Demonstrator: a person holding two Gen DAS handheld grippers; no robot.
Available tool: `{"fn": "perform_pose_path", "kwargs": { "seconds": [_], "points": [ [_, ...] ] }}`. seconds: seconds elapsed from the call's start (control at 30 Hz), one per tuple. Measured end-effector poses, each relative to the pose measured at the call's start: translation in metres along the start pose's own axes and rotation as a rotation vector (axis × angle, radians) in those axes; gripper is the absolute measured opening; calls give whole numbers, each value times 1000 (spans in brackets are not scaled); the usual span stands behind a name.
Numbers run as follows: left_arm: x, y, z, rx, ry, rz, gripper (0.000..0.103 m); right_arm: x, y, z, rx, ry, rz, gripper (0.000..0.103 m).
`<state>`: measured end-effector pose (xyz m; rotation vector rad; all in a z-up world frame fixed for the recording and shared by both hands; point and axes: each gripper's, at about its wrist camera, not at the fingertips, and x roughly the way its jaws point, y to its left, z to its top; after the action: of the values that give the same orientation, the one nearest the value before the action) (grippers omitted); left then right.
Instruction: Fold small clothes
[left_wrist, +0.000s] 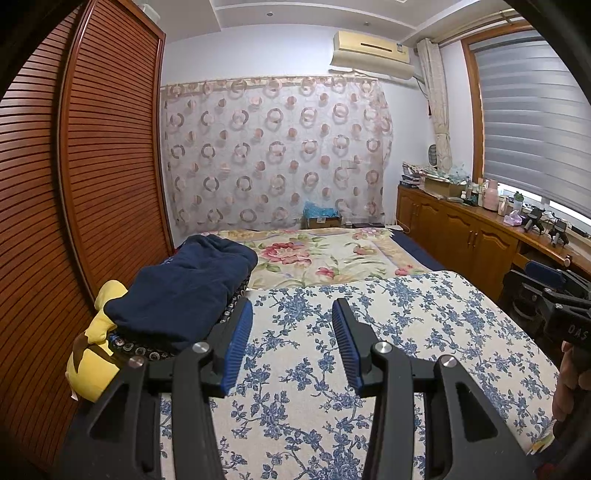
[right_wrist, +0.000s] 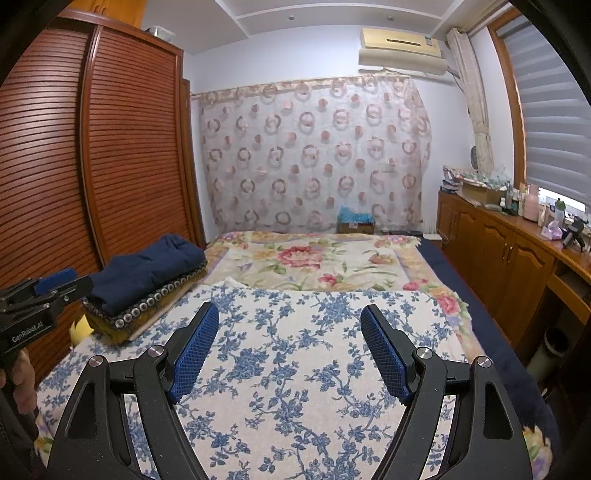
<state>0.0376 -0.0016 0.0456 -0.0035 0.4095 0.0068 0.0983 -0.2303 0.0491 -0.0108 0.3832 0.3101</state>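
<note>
A stack of folded clothes rests on the bed's left edge, topped by a dark navy garment (left_wrist: 184, 291) (right_wrist: 147, 269) over a black piece with ring patterns (right_wrist: 147, 304) and a yellow piece (left_wrist: 94, 354). My left gripper (left_wrist: 292, 308) hovers open over the blue-flowered cloth (left_wrist: 369, 354), just right of the stack, with nothing between its blue pads. Further right, my right gripper (right_wrist: 290, 314) stands open wider above the same cloth (right_wrist: 295, 369), also empty. Each gripper shows at the edge of the other's view.
A slatted wooden wardrobe (left_wrist: 92, 166) stands close on the left. A pink-flowered blanket (right_wrist: 314, 262) covers the far half of the bed. Wooden cabinets (right_wrist: 498, 251) with clutter on top line the right wall under the window. A hand (left_wrist: 569, 384) holds the right gripper's handle.
</note>
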Motion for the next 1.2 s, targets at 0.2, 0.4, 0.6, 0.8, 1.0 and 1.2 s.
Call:
{"fn": "perform_pose_path", "kwargs": {
  "seconds": [0.2,0.4,0.6,0.8,1.0,1.2],
  "points": [
    [0,0,0,0,-2,1,44,0,0,0,2,1,0,81],
    [-1,1,0,-1,-3,1,44,0,-1,-1,3,-2,-3,81],
    [-2,3,2,-1,-6,3,44,0,-2,0,4,-3,-2,81],
    [-2,3,1,-1,-6,3,44,0,-2,0,2,-3,-2,81],
    [-2,3,1,-1,-7,3,45,1,-1,-1,3,-3,-2,81],
    [-1,3,1,-1,-7,3,45,1,-1,-1,3,-3,-3,81]
  ]
}}
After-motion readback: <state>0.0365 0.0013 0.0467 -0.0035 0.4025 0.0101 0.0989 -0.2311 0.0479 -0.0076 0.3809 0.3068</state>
